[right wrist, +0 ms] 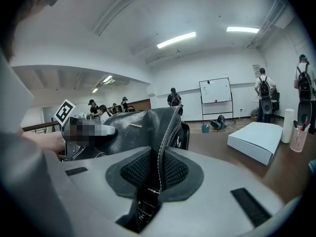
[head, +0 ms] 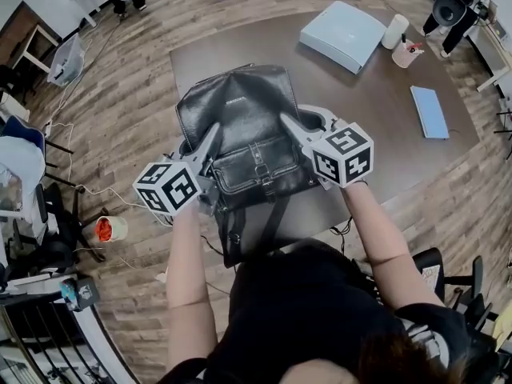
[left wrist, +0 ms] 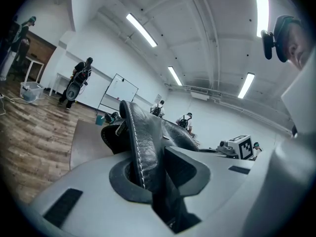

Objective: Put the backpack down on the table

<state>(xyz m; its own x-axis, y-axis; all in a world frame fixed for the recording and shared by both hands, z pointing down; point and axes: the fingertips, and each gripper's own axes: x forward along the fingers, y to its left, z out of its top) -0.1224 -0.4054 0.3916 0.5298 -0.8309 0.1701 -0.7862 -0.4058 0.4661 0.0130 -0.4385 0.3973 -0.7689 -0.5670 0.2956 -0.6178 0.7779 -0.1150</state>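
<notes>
Head view: left tool [head: 214,132] and right tool [head: 286,122] each clamp a side of the backpack [head: 240,114], over the table [head: 376,94].

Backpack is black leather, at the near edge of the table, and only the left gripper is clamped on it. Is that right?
Not quite. The right gripper is clamped on the backpack too: the right gripper view shows its stitched leather edge pinched between the jaws. The rest stands: black leather, at the near edge of the table, left gripper clamped on it.
</notes>
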